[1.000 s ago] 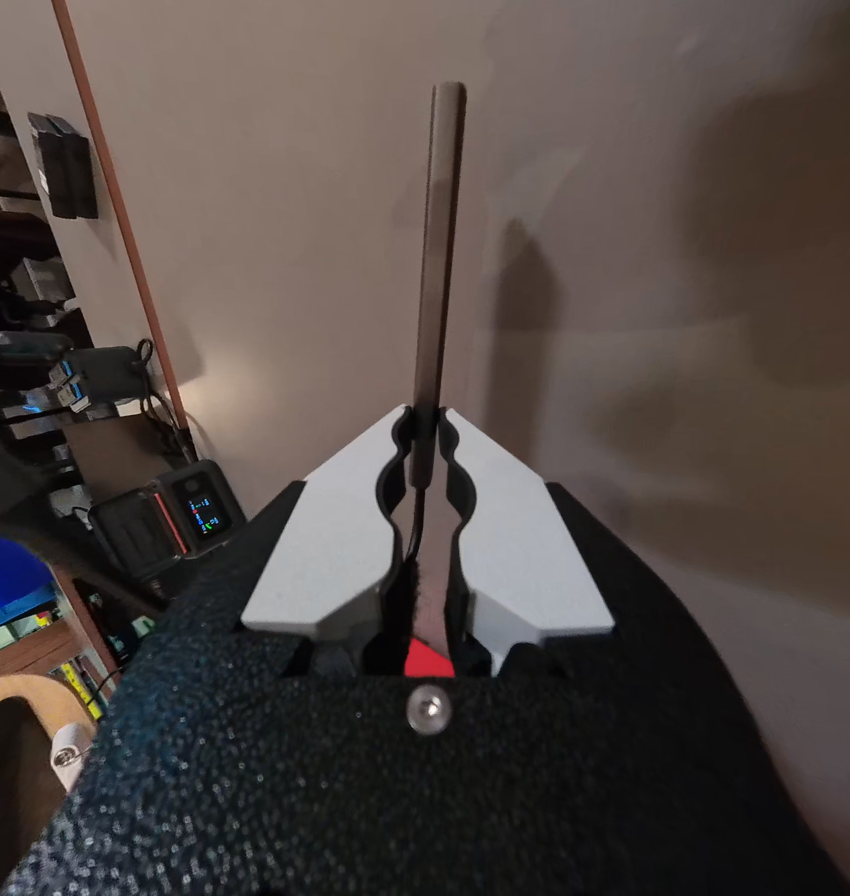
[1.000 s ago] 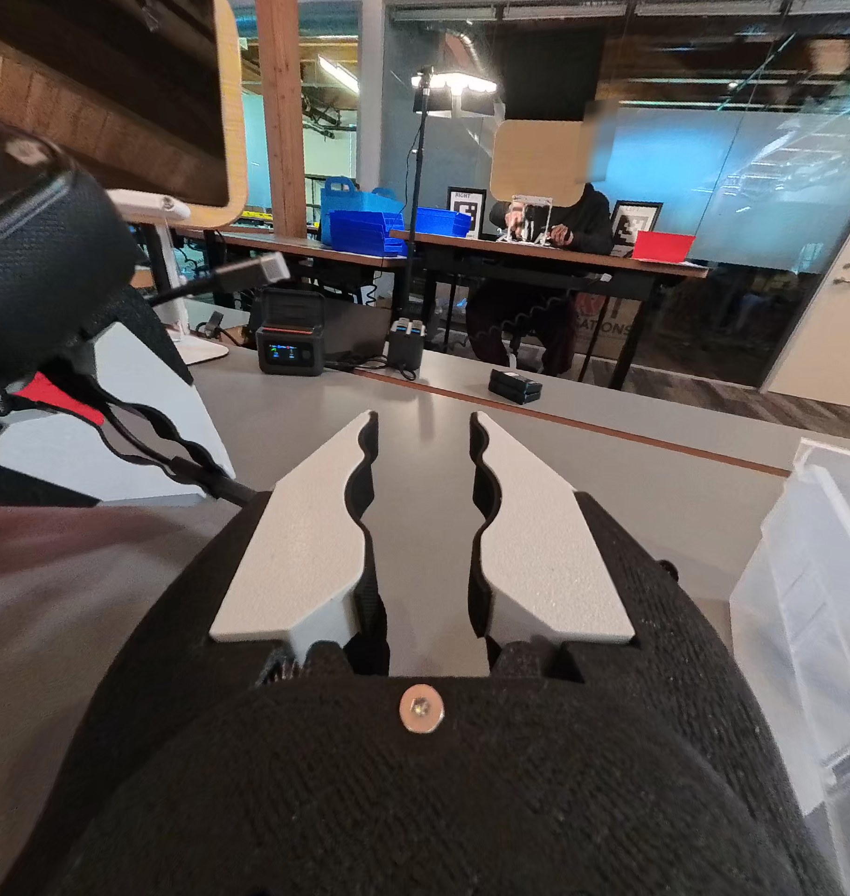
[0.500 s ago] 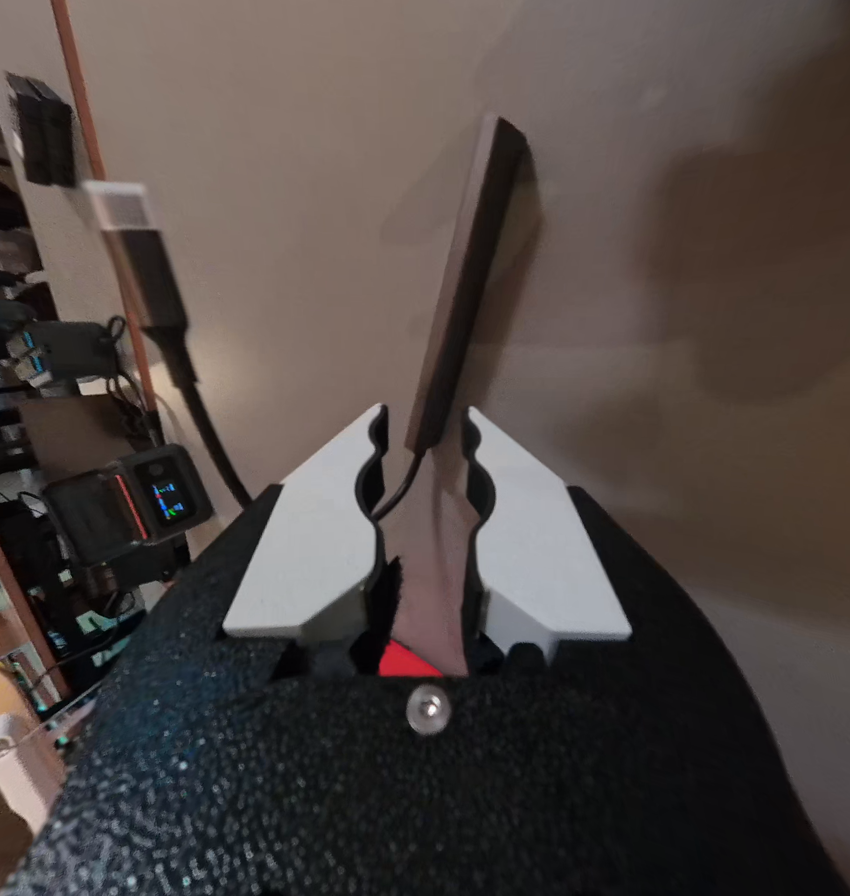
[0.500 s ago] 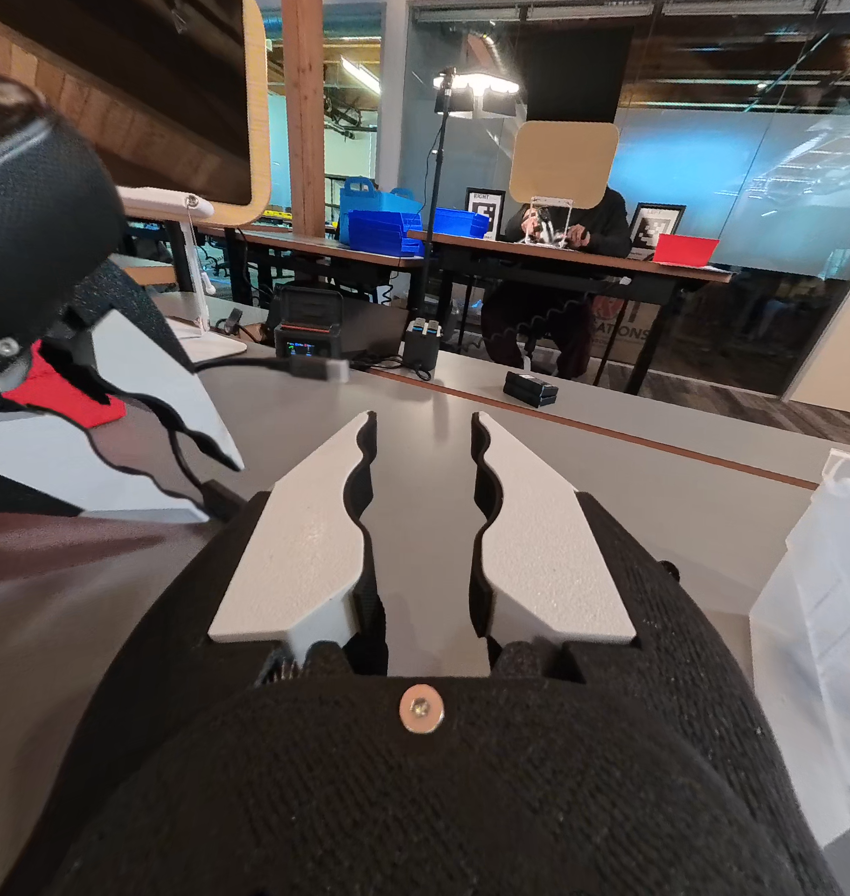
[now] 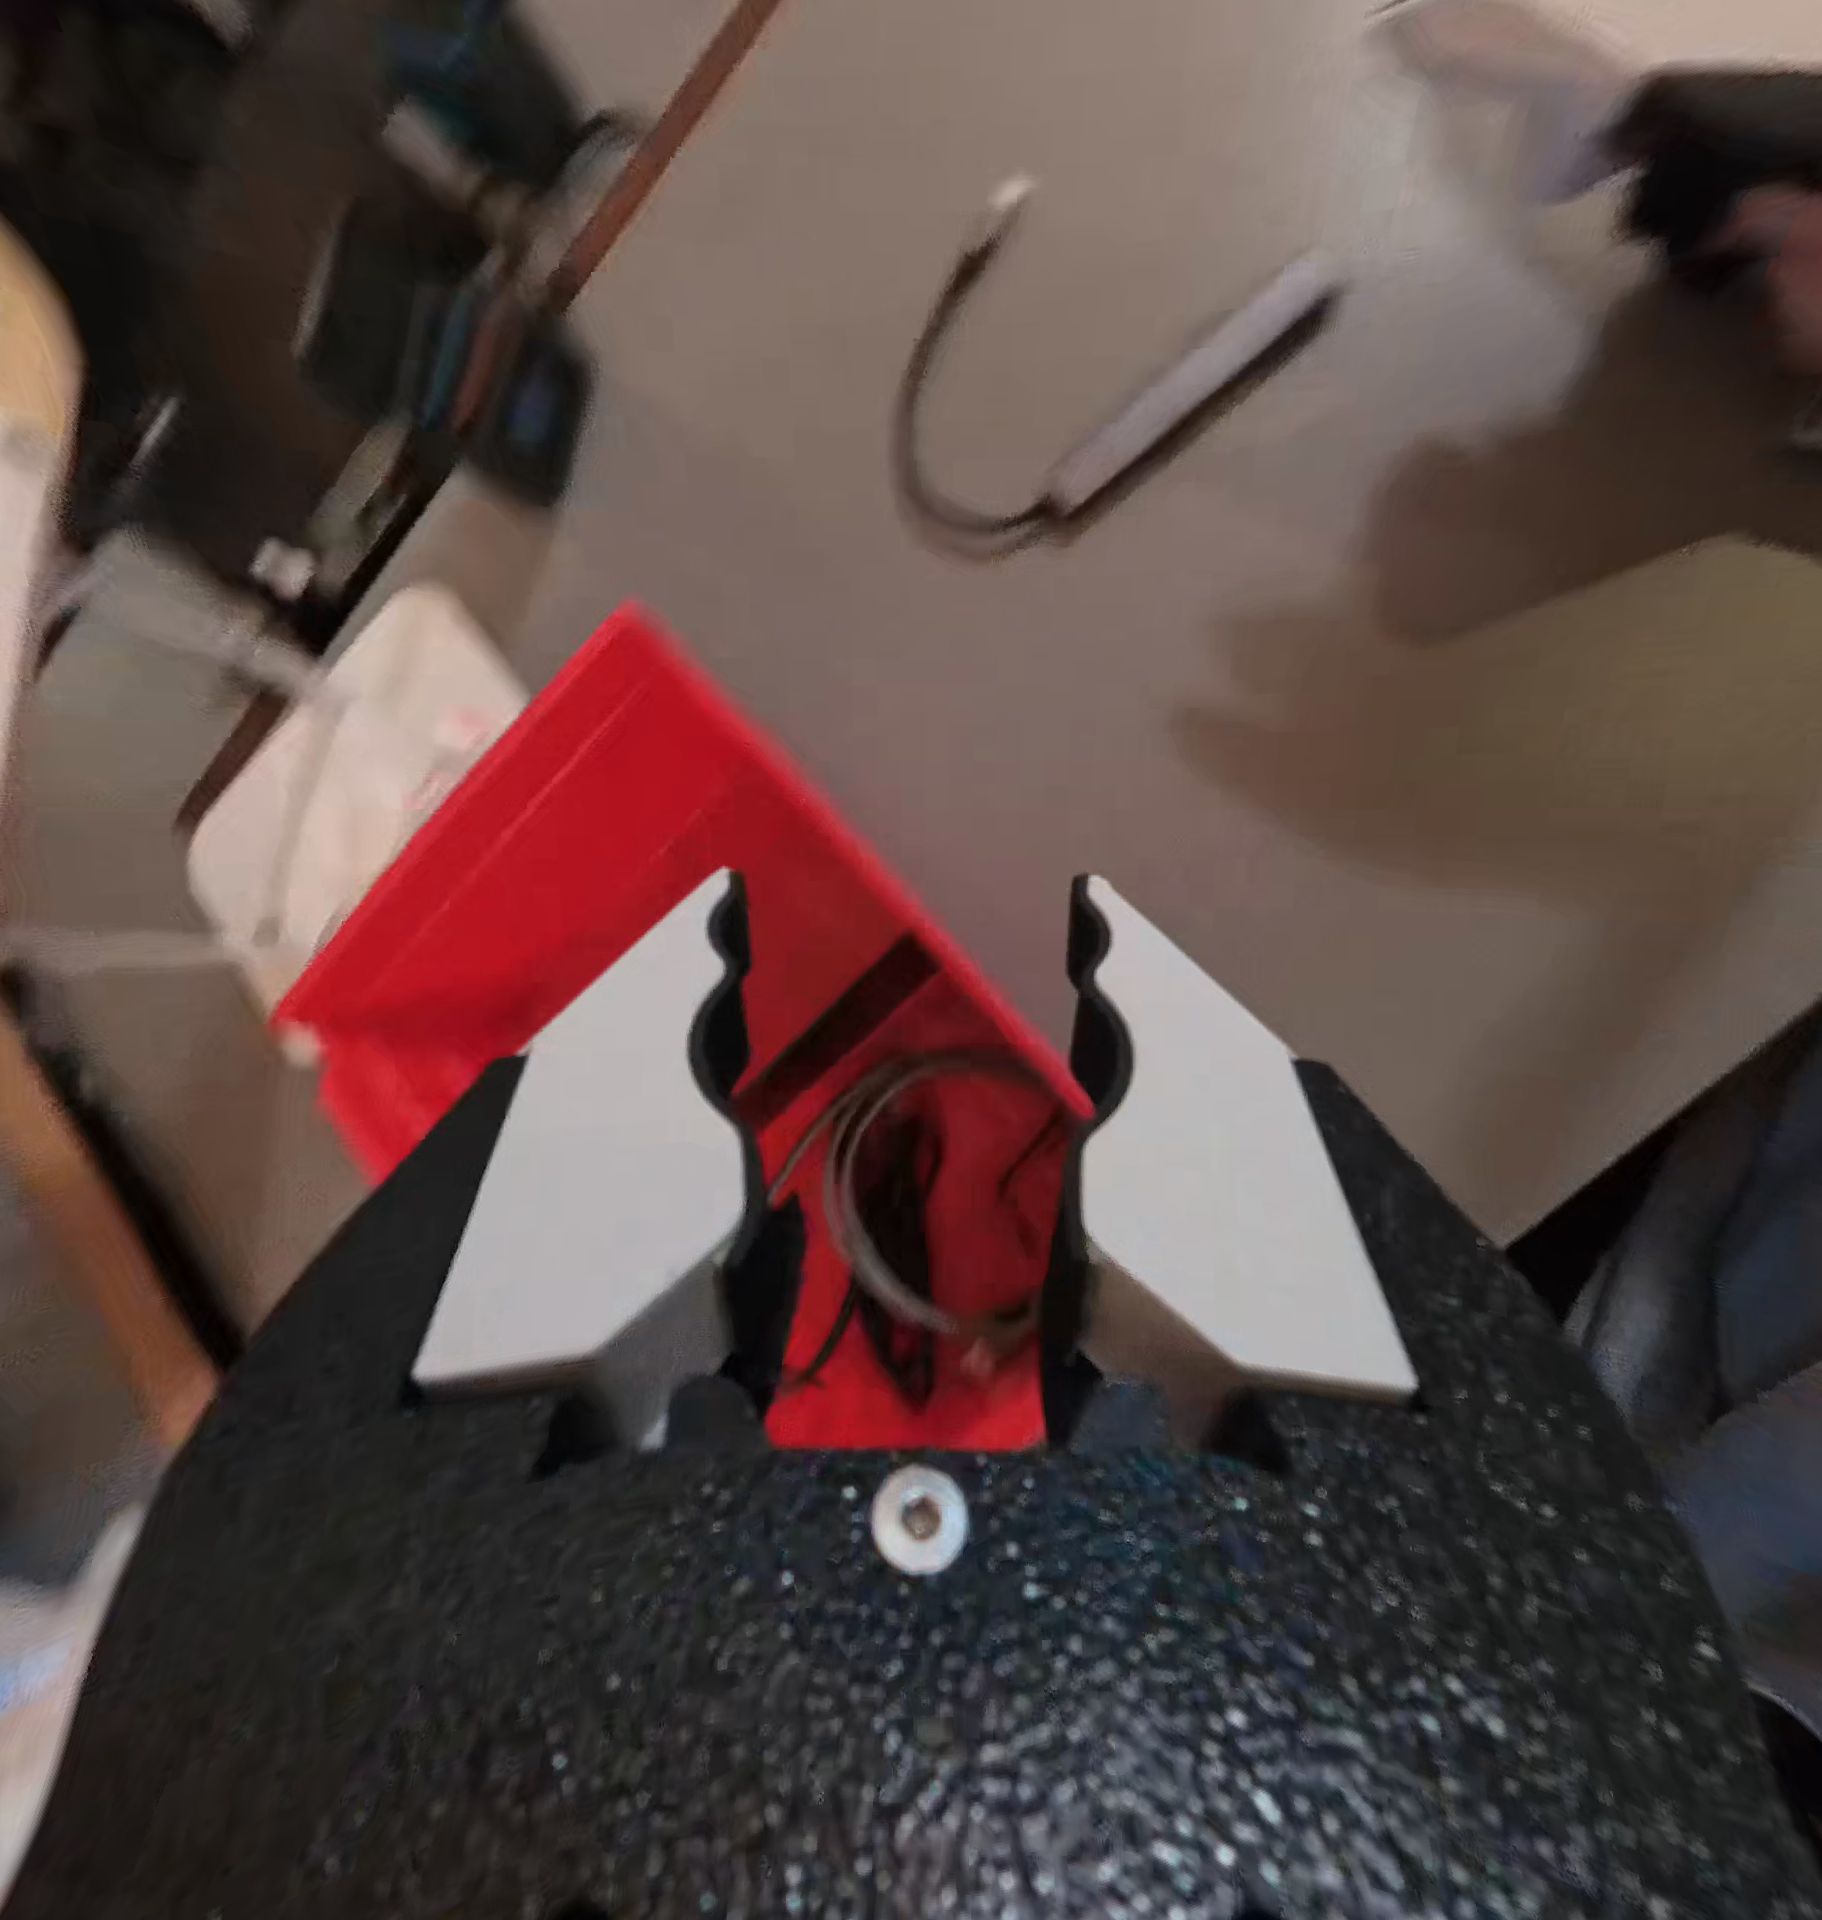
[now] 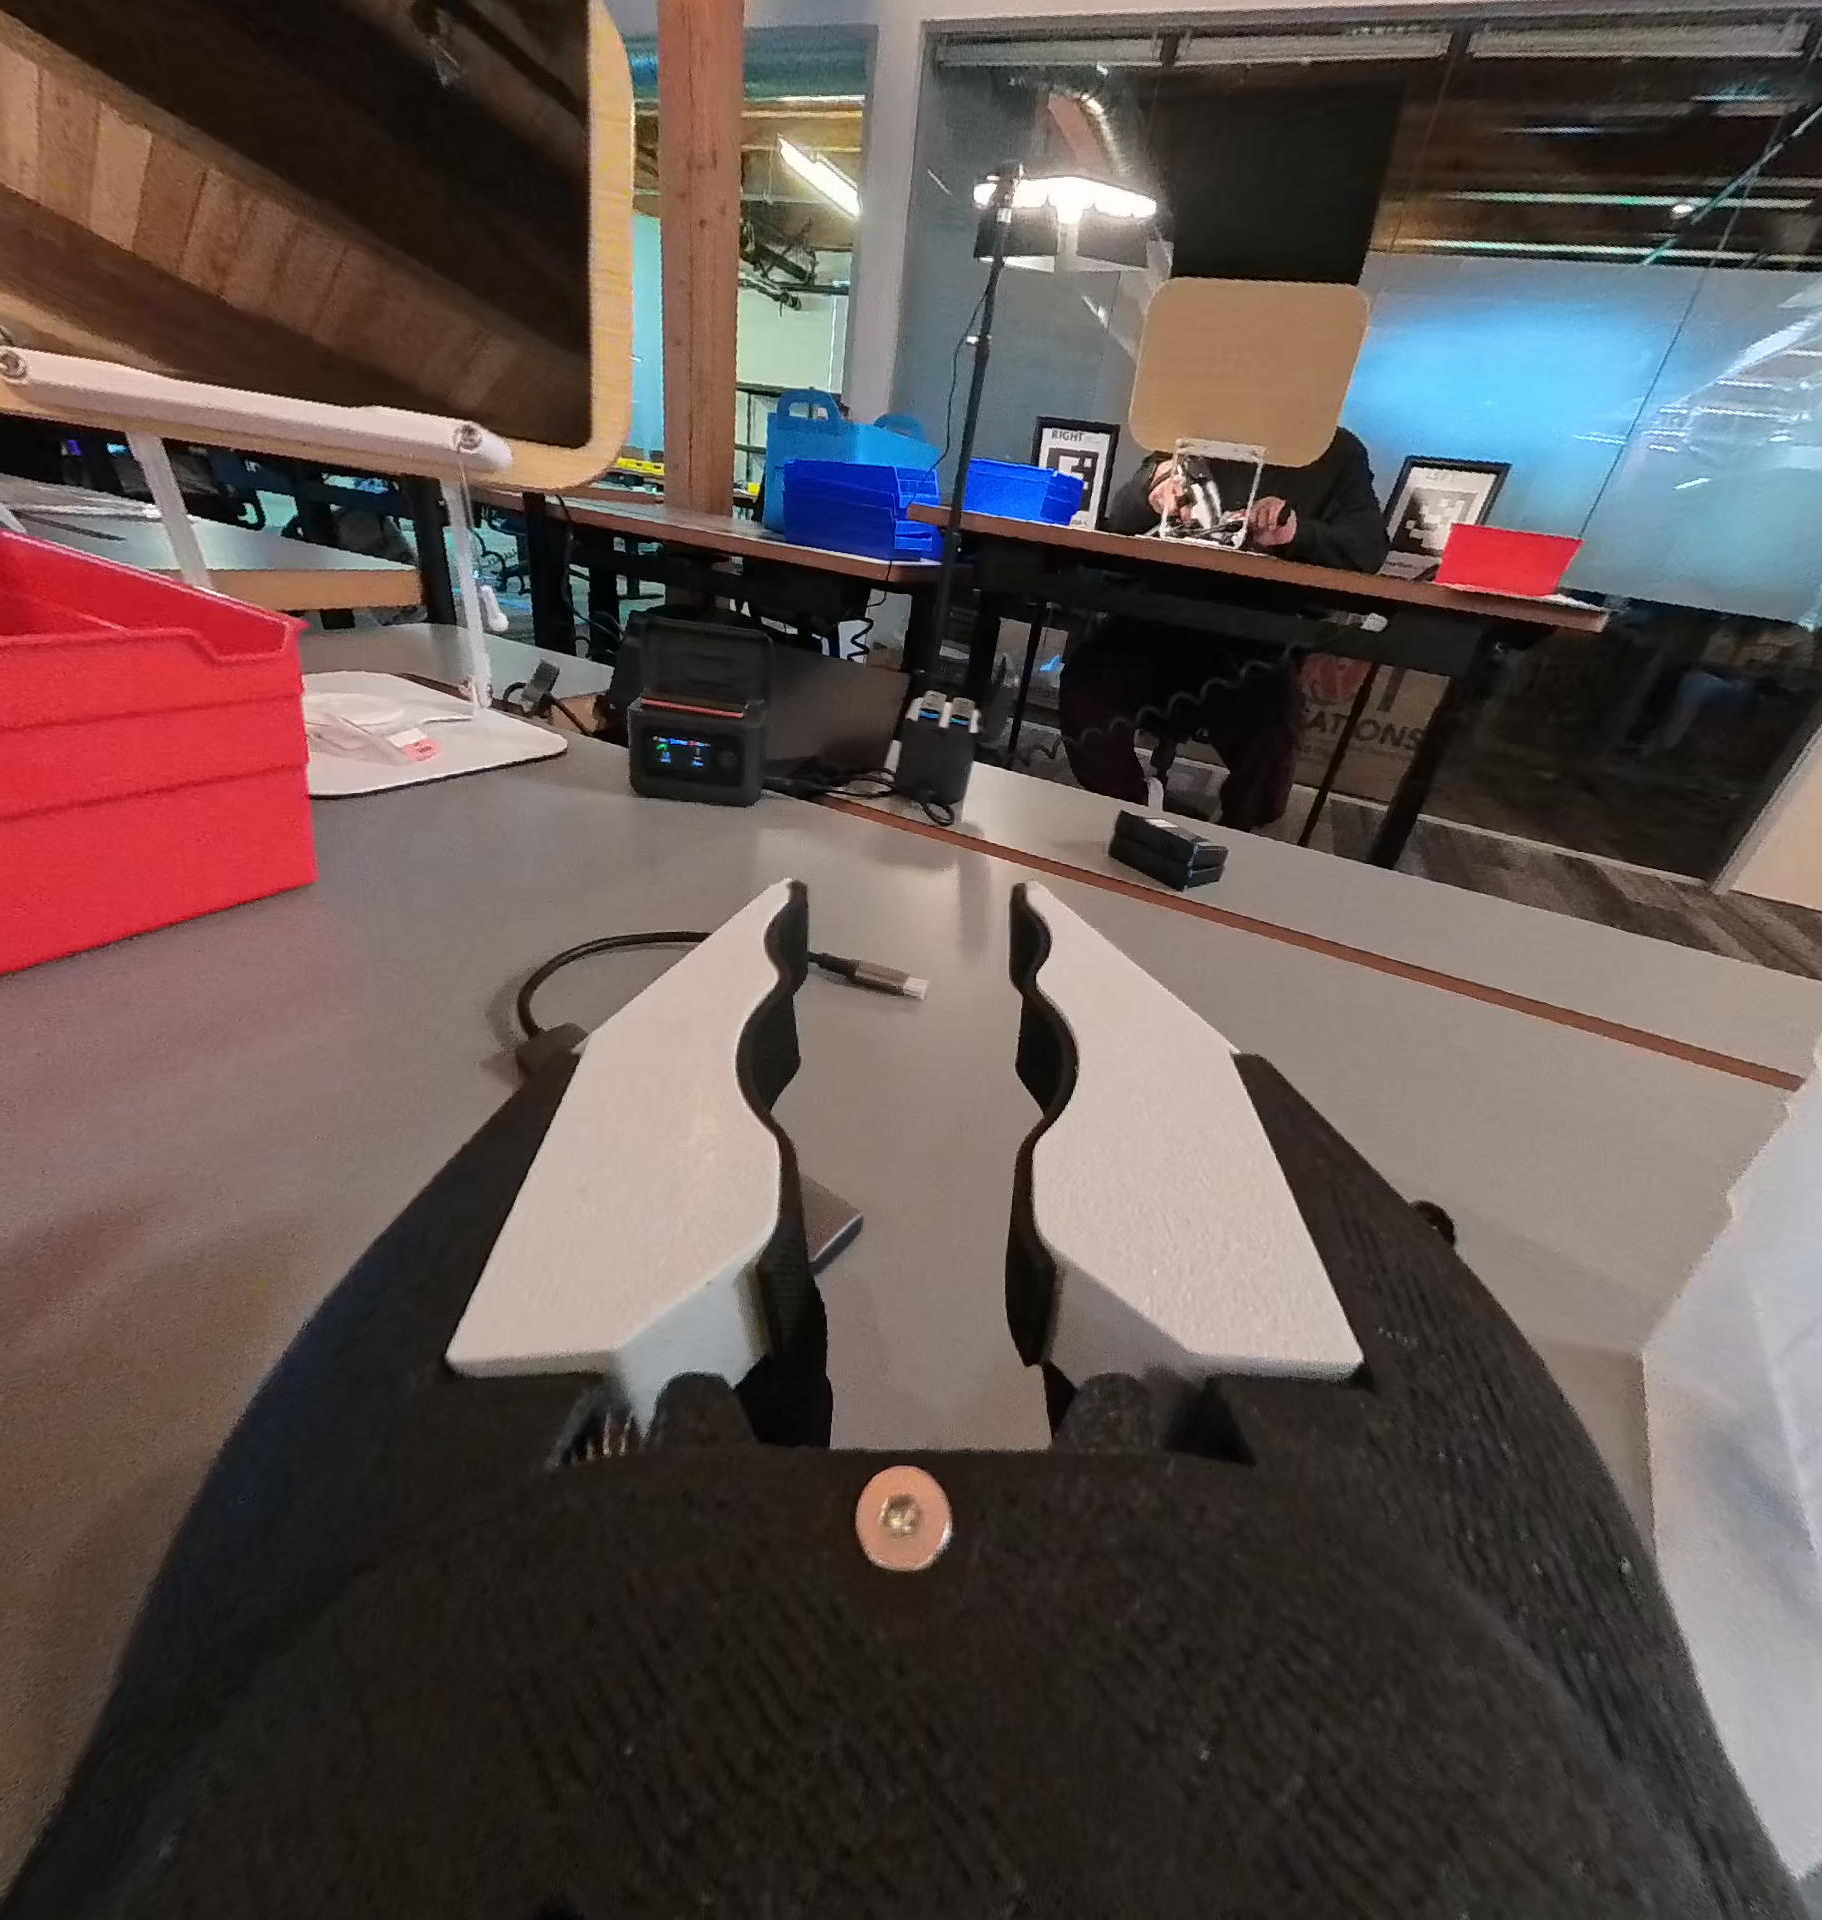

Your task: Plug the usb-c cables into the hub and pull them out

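Here both hand-held grippers (image 5: 907, 894) (image 6: 907, 904) gape empty; the right's finger (image 6: 668, 1132) partly hides the hub (image 6: 829, 1226).

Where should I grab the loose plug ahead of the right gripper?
Grip the plug on its housing behind the metal tip, coming from above: it lies flat on the table, tip pointing right, cable trailing left.

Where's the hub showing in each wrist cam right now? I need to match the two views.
Left wrist view: the hub lies blurred on the grey table, upper right, with its cable curling left.
Right wrist view: only a hub corner shows behind the right gripper.
Shared landmark: the red bin.
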Tool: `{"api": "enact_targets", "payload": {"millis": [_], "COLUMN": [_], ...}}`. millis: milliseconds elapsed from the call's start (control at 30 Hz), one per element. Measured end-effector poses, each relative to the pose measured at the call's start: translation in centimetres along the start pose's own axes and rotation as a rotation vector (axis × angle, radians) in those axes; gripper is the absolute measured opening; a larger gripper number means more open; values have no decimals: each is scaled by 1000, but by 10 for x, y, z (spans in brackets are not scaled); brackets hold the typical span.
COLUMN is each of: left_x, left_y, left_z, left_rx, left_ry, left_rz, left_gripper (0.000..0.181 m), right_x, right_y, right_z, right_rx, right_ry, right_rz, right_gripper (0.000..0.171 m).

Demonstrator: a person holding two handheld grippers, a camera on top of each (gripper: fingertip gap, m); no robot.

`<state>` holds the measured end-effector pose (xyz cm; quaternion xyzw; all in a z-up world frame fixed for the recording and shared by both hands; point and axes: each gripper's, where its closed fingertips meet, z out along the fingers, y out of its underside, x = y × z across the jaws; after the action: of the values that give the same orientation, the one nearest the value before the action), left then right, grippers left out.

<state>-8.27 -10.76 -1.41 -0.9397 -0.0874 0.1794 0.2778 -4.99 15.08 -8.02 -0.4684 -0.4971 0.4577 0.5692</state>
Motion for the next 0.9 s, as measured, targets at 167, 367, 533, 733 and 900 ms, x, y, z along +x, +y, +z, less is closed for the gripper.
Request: {"api": "enact_targets", "payload": {"millis": [167, 367, 533, 733, 900], "left_x": [-57, -64, -53, -54, -64], "left_y": [112, 197, 216, 203, 179], "left_z": [-12, 11, 25, 25, -10], "left_rx": [-250, -371, -353, -280, -293], "left_ry": [-169, -153, -57, -56, -185], "left_rz": [-229, -510, -630, -518, -357], "left_gripper": [75, 64, 53, 3, 1], "right_x": [-2, -4, -4, -4, -4], "right_y": [2, 2, 2, 2, 2], "right_z": [1, 0, 0, -1, -2], "right_rx": [-10, -5, -5, -3, -3], "right_ry": [-10, -19, -26, -34, -40], "right_rz": [-5, -11, -12, -13, -18], "right_gripper": [38, 37, 37, 37, 36]}}
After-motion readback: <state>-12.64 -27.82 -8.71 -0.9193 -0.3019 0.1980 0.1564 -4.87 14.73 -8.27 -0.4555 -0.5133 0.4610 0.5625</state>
